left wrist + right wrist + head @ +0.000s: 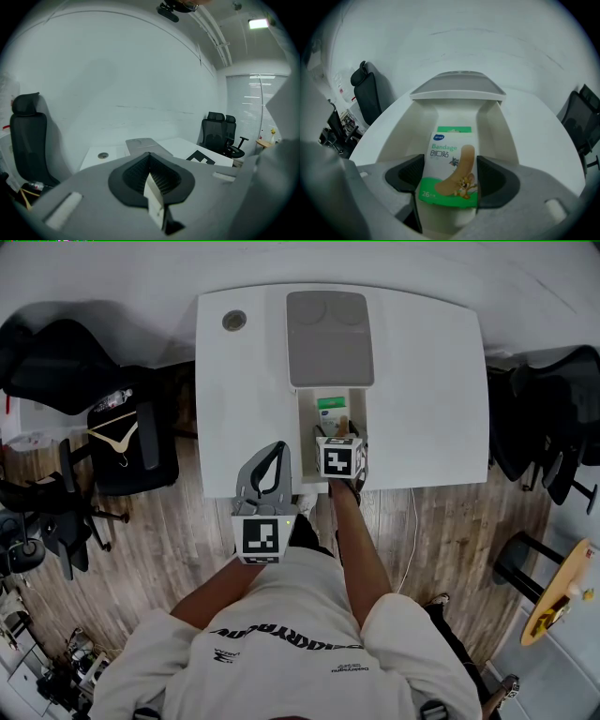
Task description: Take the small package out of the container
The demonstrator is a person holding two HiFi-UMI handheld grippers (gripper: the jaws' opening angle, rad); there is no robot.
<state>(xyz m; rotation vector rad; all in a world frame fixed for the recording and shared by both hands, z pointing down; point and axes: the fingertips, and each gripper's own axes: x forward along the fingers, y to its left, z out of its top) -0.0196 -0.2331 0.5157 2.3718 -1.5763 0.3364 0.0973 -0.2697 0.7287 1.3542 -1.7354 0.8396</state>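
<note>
A white container (305, 427) stands open on the white table (422, 381), its grey lid (329, 337) folded back. My right gripper (337, 432) reaches into it from the front. In the right gripper view the small package (451, 171), a green and white bandage pack, sits between the two dark pads, which press on both its sides; my right gripper (451, 177) is shut on it. Another green pack (453, 129) shows behind it against the container wall (401, 136). My left gripper (278, 448) hovers at the table's front edge, left of the container, shut and holding nothing (150, 157).
A round grommet hole (234, 321) sits at the table's back left corner. Black office chairs stand to the left (122, 442) and right (553, 427) of the table. A small round yellow table (561, 592) is at the right, on the wooden floor.
</note>
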